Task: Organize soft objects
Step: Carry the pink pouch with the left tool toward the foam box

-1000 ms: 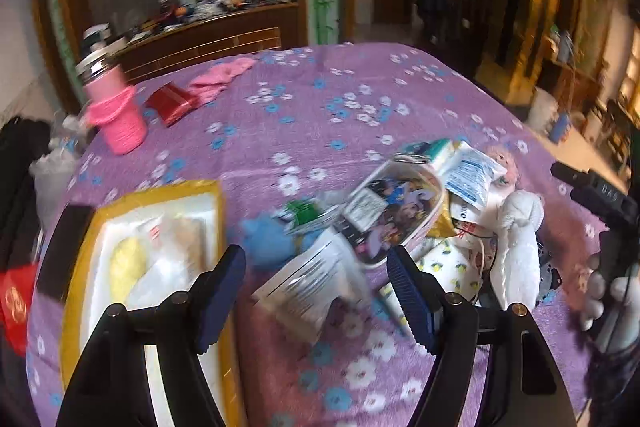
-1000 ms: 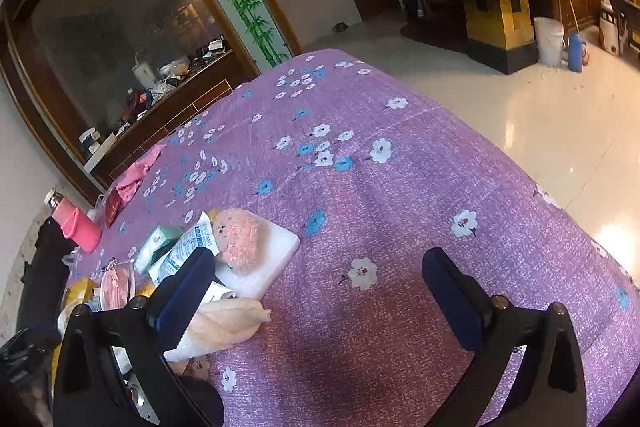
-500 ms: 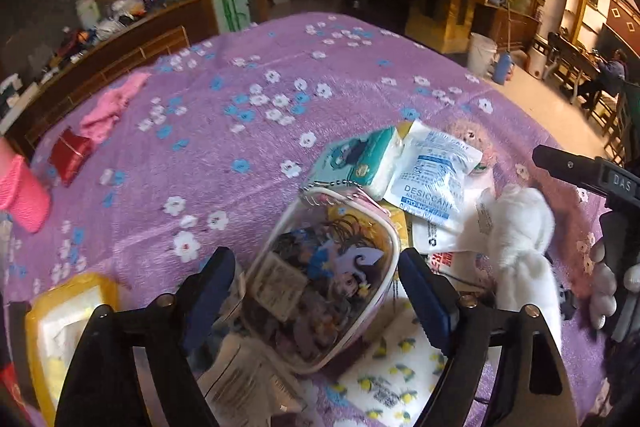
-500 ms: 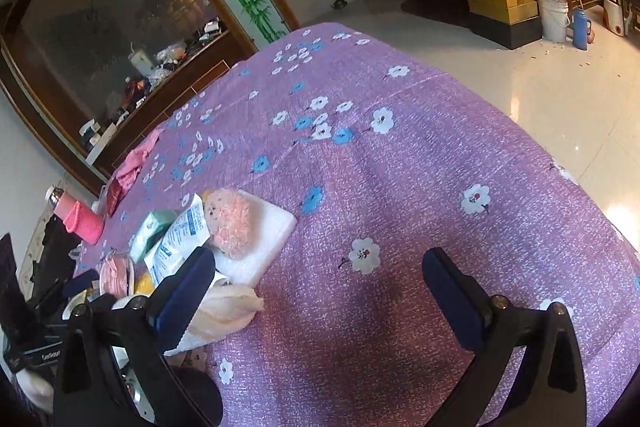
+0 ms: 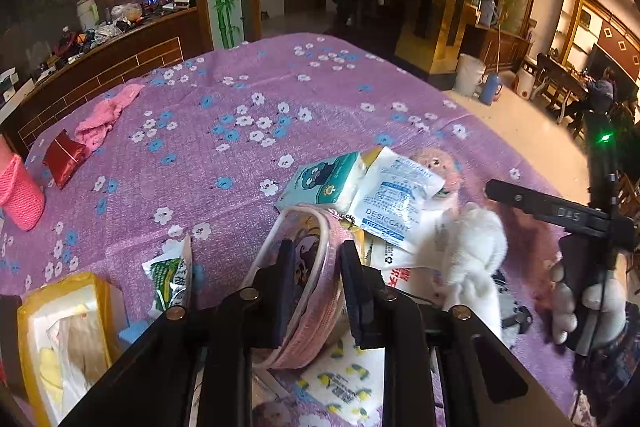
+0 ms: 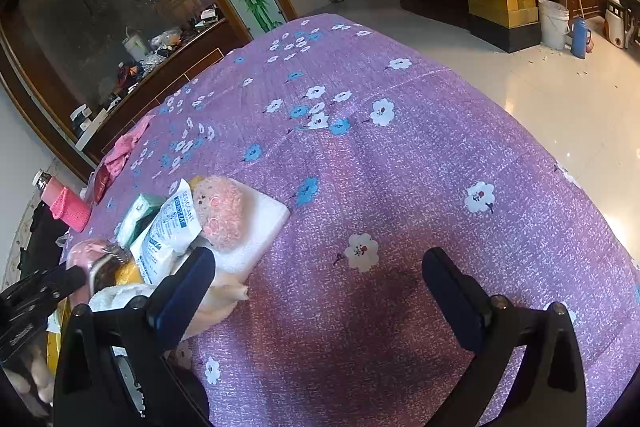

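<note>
My left gripper (image 5: pixel 316 263) is shut on a pink-rimmed clear cartoon pouch (image 5: pixel 316 291), held on edge between the pads. Beside it lie a white desiccant bag (image 5: pixel 394 195), a teal tissue pack (image 5: pixel 324 185), a pink plush (image 5: pixel 436 165) and a white plush (image 5: pixel 476 247). My right gripper (image 6: pixel 320 287) is open and empty over bare purple cloth, with the pink plush (image 6: pixel 222 213) on a white foam pad (image 6: pixel 264 223) to its left. The pouch (image 6: pixel 86 253) shows at the far left there.
A yellow-rimmed box (image 5: pixel 60 339) stands at the near left. A pink knit-sleeved bottle (image 5: pixel 18 187), a red packet (image 5: pixel 64 157) and a pink cloth (image 5: pixel 110 111) lie far left. A green snack packet (image 5: pixel 172 279) lies by the box. The table edge drops to the floor at right.
My left gripper swung right from the box toward the pile, then closed on the cartoon pouch and tipped it on edge. The right gripper stayed open and hardly moved.
</note>
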`<state>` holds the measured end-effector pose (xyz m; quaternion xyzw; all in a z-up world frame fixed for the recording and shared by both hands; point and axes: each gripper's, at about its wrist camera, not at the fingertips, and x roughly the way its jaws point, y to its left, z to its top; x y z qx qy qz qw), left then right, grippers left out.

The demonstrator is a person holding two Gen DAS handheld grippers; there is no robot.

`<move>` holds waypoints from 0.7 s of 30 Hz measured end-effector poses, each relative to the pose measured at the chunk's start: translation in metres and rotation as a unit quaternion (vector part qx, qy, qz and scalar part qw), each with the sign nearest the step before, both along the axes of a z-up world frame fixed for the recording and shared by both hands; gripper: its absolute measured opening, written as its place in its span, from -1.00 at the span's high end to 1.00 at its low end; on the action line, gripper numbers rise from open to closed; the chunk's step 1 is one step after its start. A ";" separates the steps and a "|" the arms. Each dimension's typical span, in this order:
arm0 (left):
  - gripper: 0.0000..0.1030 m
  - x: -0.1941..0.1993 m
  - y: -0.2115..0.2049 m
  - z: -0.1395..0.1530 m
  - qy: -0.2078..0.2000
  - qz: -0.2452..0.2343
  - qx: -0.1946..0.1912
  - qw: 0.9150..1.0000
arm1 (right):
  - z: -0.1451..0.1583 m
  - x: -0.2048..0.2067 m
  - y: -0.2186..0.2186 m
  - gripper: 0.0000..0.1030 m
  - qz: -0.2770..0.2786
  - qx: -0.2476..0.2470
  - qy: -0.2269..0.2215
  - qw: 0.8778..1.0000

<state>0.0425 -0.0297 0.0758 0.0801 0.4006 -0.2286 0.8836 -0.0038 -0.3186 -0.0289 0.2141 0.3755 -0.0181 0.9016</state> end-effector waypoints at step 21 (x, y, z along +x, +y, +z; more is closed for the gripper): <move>0.66 -0.137 0.126 0.074 -0.109 0.093 -0.179 0.973 | -0.005 0.001 -0.006 -1.00 -0.008 0.010 0.010 1.000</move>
